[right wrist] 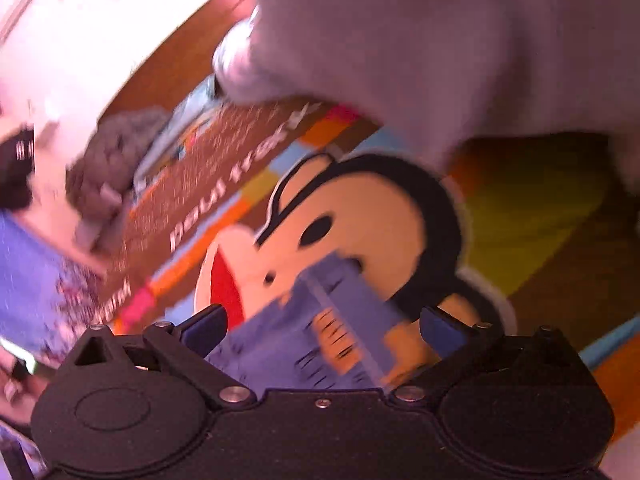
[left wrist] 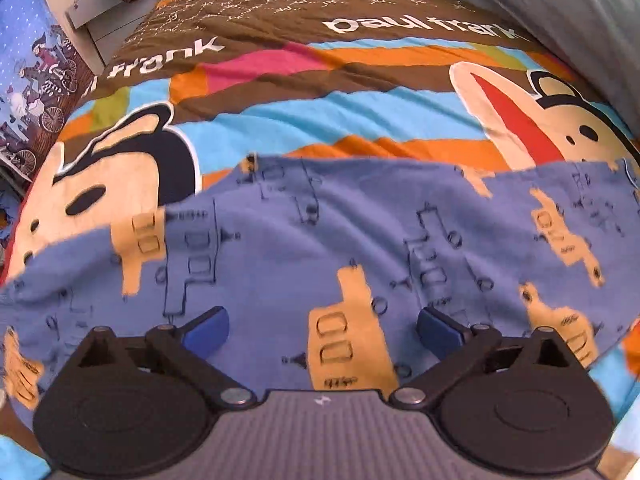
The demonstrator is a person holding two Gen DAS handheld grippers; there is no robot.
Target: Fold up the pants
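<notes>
Under both wide-open tongs the pants lie flat on the bedspread, ungripped

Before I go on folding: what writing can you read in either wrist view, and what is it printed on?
"paul frank": white letters on the bedspread's brown band, complete at upper right.
"frank": same band, left; first word distorted at the edge.
Small pale script above: too small.
"paul frank" in the right wrist view: blurred.
Pants: truck drawings, no words.

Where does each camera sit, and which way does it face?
Left wrist: on the left gripper, angled down at blue truck-print pants spread on the cartoon monkey bedcover; open jaws show.
Right wrist: on the right gripper, tilted, blurred, over the pants' edge; open jaws show.
Shared: pants, bedcover.
</notes>
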